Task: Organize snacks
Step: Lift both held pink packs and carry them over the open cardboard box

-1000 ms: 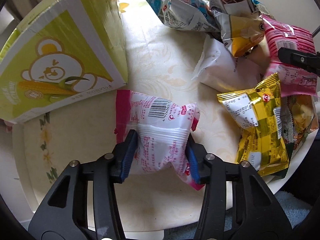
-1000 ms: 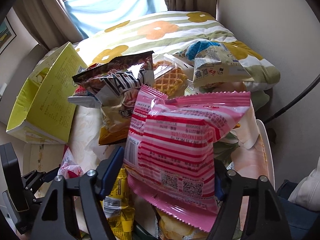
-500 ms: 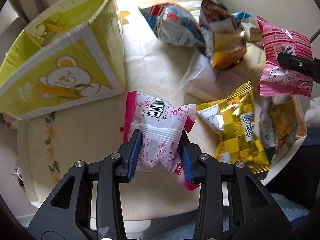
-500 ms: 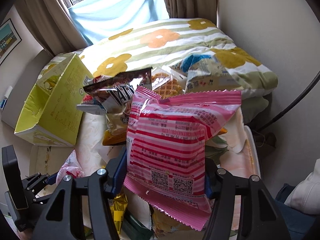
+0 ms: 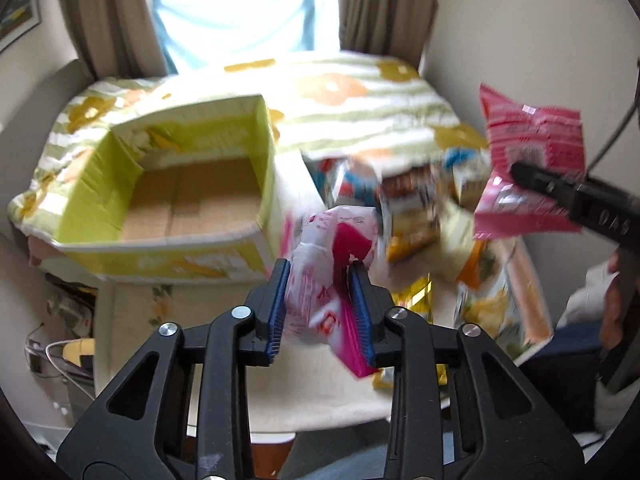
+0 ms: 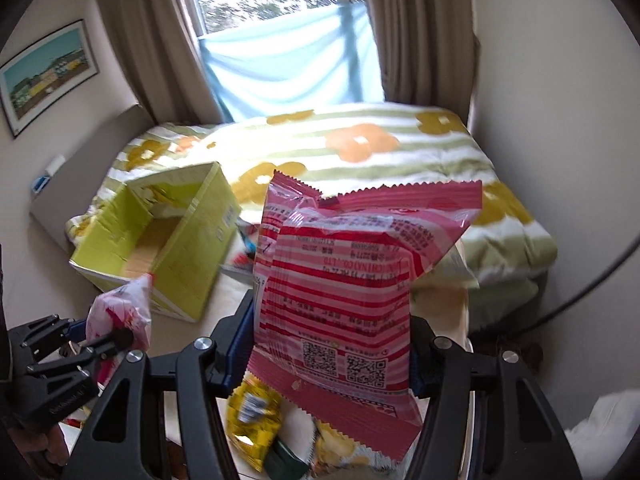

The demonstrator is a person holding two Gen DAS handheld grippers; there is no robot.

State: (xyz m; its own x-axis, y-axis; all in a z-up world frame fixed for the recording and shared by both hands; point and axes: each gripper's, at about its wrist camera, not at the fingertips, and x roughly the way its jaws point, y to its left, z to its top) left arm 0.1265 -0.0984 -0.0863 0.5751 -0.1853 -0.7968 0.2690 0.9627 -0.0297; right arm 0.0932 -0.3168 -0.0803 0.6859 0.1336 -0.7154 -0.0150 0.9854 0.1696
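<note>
Hanging clear of the desk (image 5: pixel 328 412), each claw is clenched on a packet — left claw (image 5: pixel 320 312) on the white-pink one (image 5: pixel 320 264), right claw (image 6: pixel 332 344) on the striped one (image 6: pixel 344 280) — the open box (image 5: pixel 192 204) lying ahead-left, nearer the left.

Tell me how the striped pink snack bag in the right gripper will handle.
The striped pink bag looks puffy and light. It stands upright above the right gripper, so probably fairly stiff. Its glossy film may slip between the fingers.
</note>
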